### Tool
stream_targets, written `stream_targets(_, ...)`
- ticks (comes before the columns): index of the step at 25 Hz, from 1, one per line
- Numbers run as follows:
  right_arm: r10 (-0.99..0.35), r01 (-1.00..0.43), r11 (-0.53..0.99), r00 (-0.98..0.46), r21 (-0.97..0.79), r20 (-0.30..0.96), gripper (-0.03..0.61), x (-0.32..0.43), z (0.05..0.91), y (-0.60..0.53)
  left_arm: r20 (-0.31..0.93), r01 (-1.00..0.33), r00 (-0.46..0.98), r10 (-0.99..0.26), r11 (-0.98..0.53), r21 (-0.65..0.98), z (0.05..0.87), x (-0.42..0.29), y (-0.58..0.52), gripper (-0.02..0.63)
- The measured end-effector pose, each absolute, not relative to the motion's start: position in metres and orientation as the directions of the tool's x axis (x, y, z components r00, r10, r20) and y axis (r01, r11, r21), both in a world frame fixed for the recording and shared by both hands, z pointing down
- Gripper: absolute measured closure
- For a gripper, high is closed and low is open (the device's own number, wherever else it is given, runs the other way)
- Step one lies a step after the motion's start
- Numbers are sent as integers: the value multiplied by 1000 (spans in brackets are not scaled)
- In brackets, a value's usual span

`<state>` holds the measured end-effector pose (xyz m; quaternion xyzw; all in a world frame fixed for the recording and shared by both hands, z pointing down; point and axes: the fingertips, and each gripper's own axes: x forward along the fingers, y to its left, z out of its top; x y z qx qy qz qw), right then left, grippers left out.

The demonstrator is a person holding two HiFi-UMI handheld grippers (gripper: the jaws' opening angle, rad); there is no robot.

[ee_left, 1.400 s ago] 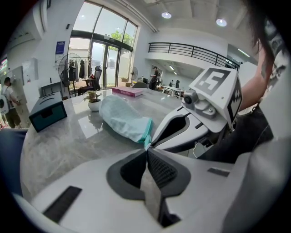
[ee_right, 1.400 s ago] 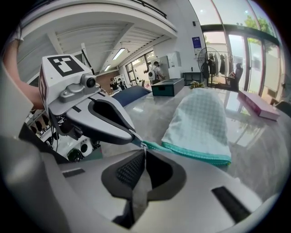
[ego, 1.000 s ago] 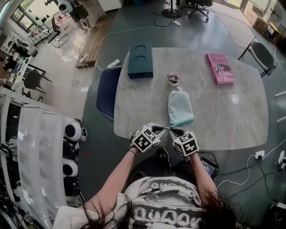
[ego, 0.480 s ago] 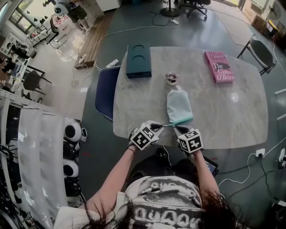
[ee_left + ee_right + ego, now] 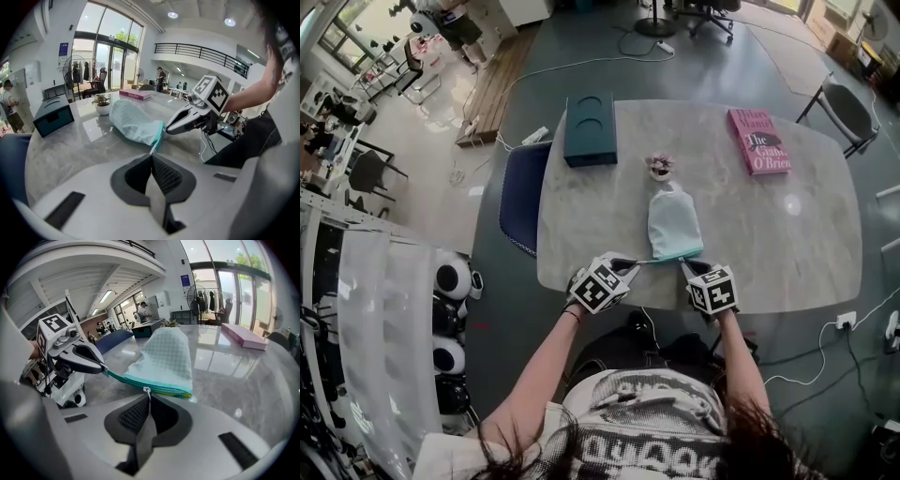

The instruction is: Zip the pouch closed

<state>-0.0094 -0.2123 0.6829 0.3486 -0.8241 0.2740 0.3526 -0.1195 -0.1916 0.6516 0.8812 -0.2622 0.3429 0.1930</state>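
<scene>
The left hand-held gripper [image 5: 633, 264] is clenched on the zipper's tail end [image 5: 112, 375], just left of the pouch [image 5: 674, 223]. The pouch (pale teal, lying flat) rests by the front edge of the surface [image 5: 787, 234]. The right hand-held gripper [image 5: 687, 267] is clenched on the zipper pull [image 5: 147, 390], partway along the pouch's near edge.

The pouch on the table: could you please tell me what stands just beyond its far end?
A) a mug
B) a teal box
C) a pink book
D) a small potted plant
D: in the head view the small potted plant stands just past the far end of the pouch, while the pink book and the teal box lie well off to either side.
</scene>
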Motion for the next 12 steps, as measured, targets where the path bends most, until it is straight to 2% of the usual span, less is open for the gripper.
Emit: stream_targets(12,-396,-801,574,-454,-171,798,560,25,687,-225,725,-643,594,-349,-747,167,664,-143,-190,601)
